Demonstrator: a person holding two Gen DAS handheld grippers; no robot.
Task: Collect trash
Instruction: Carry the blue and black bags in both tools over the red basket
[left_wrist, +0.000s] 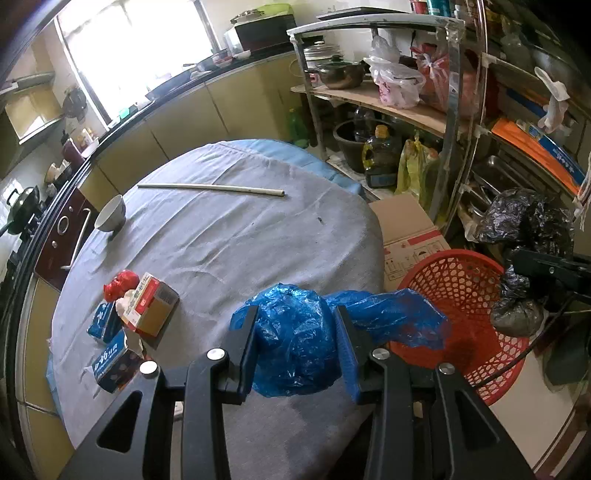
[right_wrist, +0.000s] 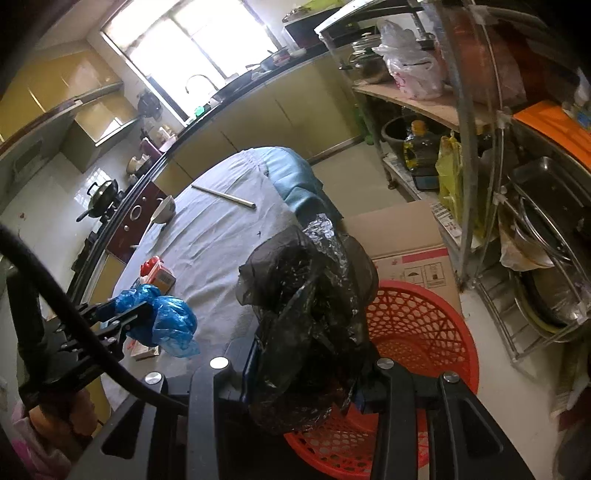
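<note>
I am carrying two bags of trash off the table toward the red basket that is sitting on the floor just beside the table's edge; this is the transfer step, with the drop not yet made. My left gripper is clamping a crumpled blue plastic bag between its pads, jaws narrowed but held apart by the wad, and a loose tail of the bag is trailing out toward the basket rim. The bag is hanging over the table's near edge, not yet over the basket. My right gripper is pinching a black plastic bag, the bulk of it bunching up above the jaws and hiding the fingertips; it is sitting at the basket's rim, partly over the mesh. Next move, as I judge it: bring both bags fully above the basket mouth, then part the jaws so each drops clear. The blue tail may snag on the rim. Small boxes and a red wrapper are waiting on the cloth for a later pass.
</note>
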